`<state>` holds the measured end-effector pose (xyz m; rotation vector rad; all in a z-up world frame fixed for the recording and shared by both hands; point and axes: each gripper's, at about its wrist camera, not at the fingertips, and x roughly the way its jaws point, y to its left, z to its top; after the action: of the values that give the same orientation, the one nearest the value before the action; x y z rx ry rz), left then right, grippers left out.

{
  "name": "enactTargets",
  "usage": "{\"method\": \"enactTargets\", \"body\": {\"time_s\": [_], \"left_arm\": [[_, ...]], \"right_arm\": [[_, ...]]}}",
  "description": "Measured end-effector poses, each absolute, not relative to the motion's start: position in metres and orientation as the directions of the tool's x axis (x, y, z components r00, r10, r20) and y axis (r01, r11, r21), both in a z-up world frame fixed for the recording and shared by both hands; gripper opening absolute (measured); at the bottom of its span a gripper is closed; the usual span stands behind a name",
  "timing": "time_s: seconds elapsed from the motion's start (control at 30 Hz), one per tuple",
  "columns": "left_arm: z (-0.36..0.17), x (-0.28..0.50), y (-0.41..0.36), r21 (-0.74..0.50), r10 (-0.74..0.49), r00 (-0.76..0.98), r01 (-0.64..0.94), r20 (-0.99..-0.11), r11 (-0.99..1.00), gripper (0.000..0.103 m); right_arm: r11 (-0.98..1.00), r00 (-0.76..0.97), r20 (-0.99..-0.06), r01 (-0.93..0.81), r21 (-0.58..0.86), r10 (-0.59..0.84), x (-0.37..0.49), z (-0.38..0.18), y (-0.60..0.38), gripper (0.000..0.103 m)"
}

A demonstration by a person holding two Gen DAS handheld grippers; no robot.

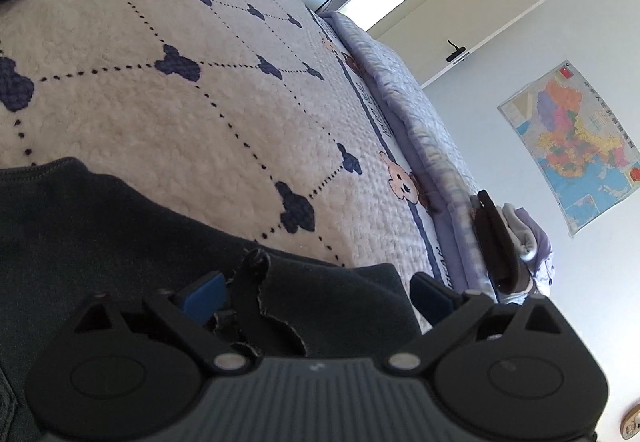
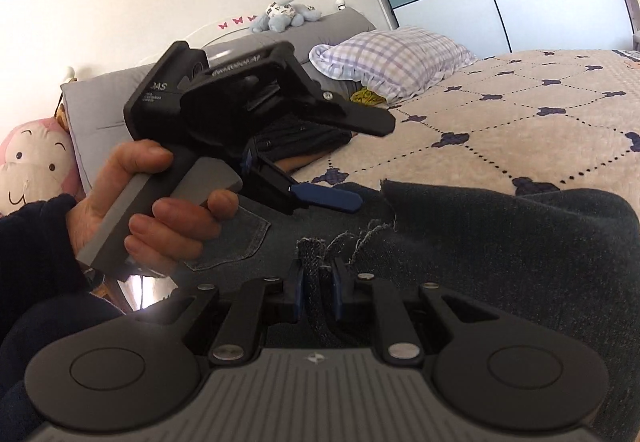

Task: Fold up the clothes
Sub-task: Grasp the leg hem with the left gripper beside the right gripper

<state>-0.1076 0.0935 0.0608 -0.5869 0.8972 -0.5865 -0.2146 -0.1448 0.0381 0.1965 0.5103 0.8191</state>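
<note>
Dark denim jeans (image 2: 500, 242) with frayed hems lie on the cream patterned bedspread (image 1: 168, 109). In the left wrist view my left gripper (image 1: 320, 298) is open, its blue pads wide apart over the dark denim (image 1: 120, 234) and a frayed hem piece. In the right wrist view my right gripper (image 2: 320, 290) is shut on a frayed denim edge (image 2: 316, 262). The left gripper also shows in the right wrist view (image 2: 332, 197), held in a hand above the jeans near a back pocket (image 2: 232, 242).
A checked pillow (image 2: 392, 61), a grey headboard cushion (image 2: 120, 109) and plush toys (image 2: 32, 161) are at the bed's head. A folded lilac quilt (image 1: 404, 89) and stacked clothes (image 1: 504, 242) lie along the bed's far edge. A map (image 1: 576, 145) hangs on the wall.
</note>
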Motion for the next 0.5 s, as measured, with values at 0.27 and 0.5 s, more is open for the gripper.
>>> {"method": "enactTargets", "body": {"time_s": [0.27,0.5], "left_arm": [[0.052,-0.108,0.072,-0.577,-0.594,0.437,0.189,-0.675,0.795,0.099],[0.047,-0.107,0.047,-0.463,-0.493,0.491,0.192,-0.718,0.865,0.09]], "right_arm": [[0.667,0.529,-0.429,-0.683,0.296,0.732,-0.227,0.037,-0.136,0.027],[0.722,0.607,-0.417,-0.657,0.216,0.677,-0.245,0.046,-0.151,0.039]]}}
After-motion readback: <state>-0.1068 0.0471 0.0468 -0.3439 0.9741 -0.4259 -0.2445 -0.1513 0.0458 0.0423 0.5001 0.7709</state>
